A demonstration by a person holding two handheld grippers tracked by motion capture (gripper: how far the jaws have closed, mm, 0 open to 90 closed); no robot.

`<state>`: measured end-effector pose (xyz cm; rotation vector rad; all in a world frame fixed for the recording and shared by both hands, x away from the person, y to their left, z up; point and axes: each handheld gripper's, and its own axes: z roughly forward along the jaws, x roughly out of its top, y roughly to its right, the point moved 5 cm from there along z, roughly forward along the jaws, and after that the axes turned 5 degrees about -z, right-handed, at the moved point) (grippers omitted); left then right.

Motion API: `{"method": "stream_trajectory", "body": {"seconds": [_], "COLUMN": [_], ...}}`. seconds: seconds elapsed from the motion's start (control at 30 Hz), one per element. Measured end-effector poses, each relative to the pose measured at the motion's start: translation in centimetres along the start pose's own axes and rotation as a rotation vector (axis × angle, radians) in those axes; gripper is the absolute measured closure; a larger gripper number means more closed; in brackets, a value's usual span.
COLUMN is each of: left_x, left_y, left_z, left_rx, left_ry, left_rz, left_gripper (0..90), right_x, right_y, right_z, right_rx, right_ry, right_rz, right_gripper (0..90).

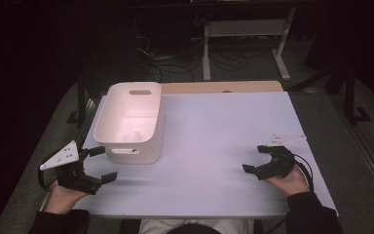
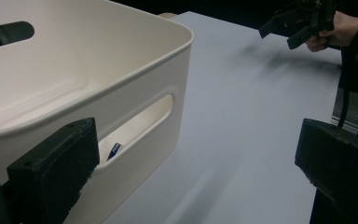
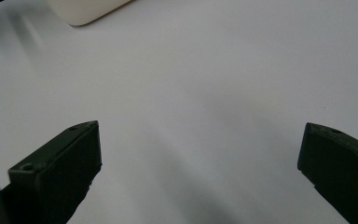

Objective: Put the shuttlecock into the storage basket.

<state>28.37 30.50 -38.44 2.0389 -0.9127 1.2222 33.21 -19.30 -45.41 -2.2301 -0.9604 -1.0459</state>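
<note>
Lengthwise away from the person, white bin, perhaps holding packets; both grippers agape.

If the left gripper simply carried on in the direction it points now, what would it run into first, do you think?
Most likely the white plastic bin: in the left gripper view one jaw of the open left gripper already lines up with its near wall by the handle slot, the other with bare table. Depth is hard to judge.
</note>
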Motion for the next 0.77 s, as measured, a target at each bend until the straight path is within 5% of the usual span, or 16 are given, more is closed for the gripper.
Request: {"method": "stream_trajectory", "body": {"seconds": [0.77], "left_x": [-1.6], "left_y": [-0.7], "left_z": [0.3], "left_rx": [0.033], "left_ry": [0.01], "left_rz": [0.001], "left_gripper": [0.0], "right_x": [0.0], "right_y": [0.0], "right_z": [0.0], "right_rx": [0.003], "right_ry": [0.0], "right_rz": [-0.003], "right_gripper": [0.0]}}
